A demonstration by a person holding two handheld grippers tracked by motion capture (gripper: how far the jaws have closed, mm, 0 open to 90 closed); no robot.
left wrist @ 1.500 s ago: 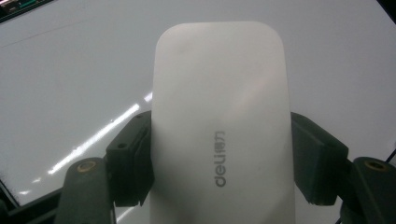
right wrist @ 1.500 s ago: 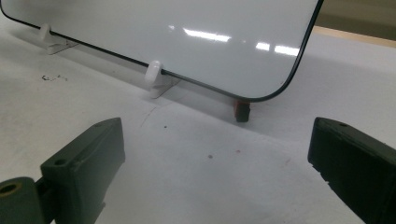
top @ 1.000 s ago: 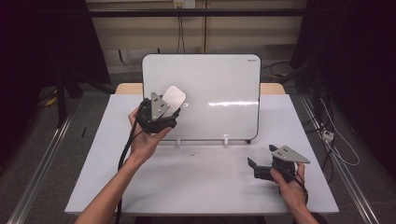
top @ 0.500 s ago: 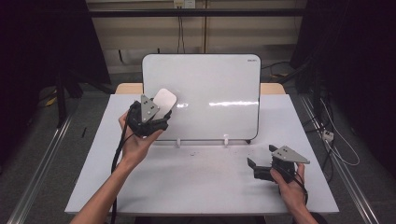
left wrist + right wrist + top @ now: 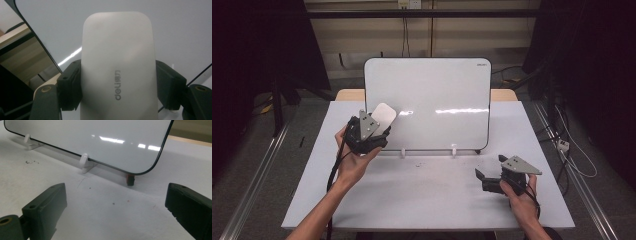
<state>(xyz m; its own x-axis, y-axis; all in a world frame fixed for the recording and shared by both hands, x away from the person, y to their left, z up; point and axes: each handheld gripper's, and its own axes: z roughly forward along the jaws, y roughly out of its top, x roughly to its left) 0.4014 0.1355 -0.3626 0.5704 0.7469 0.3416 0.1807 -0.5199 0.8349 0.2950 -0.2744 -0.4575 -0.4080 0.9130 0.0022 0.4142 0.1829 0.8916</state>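
Your left tongs (image 5: 379,131) squeeze a white eraser (image 5: 383,115) from both sides, so it cannot slip while you hold it up. You hold it at the left edge of the whiteboard (image 5: 437,95), near the lower corner, with its flat face turned toward the board. That looks like a good way to wipe, though I am only guessing that wiping is your plan. I cannot tell if the eraser touches the board.

Your right tongs (image 5: 482,179) are wide open with nothing in them. They sit low on the white surface (image 5: 422,200), well apart from the eraser, likely just waiting.

The eraser (image 5: 118,72) is smooth, long, with round corners and small grey letters on its back. The board stands up on little white feet (image 5: 84,161) and looks clean and shiny
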